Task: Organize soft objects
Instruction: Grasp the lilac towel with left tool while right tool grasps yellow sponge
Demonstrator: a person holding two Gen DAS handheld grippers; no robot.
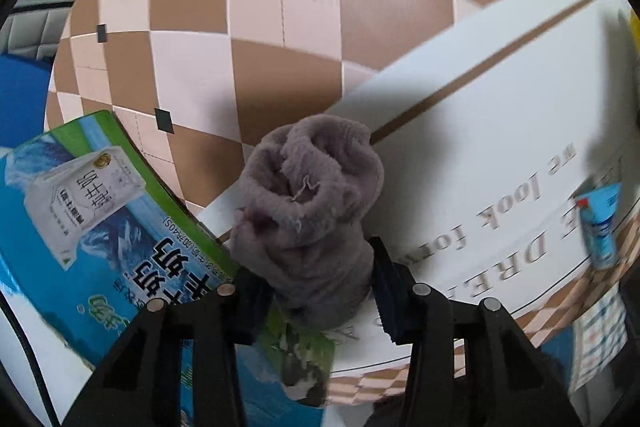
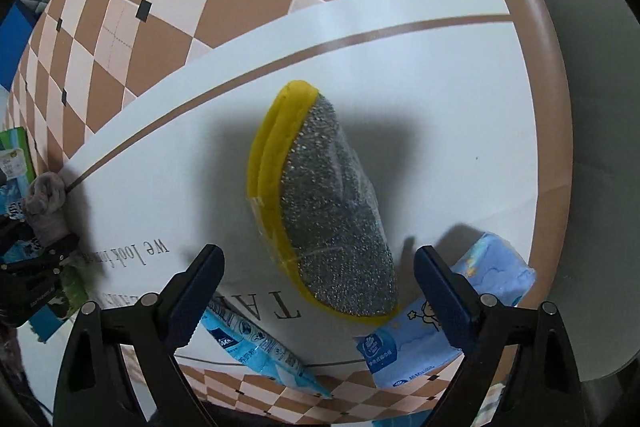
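Observation:
A rolled grey-purple fleecy cloth (image 1: 312, 203) stands on end on the white part of the table mat, beside a milk carton box. My left gripper (image 1: 320, 291) is shut on its lower part, with a blue pad pressing on each side. The same cloth (image 2: 46, 203) shows at the far left of the right wrist view. A yellow sponge with a grey scouring face (image 2: 328, 203), wrapped in clear film, lies on the white mat. My right gripper (image 2: 320, 255) hovers over its near end, open. Its fingers stand on either side of the sponge without touching it.
A green and blue milk carton box (image 1: 100, 211) lies left of the cloth. A blue tissue pack (image 2: 440, 323) and a blue wipes packet (image 2: 256, 343) lie near the right gripper's fingers. The round table has a brown rim (image 2: 536, 67), and a checkered mat (image 1: 240, 27) covers its far part.

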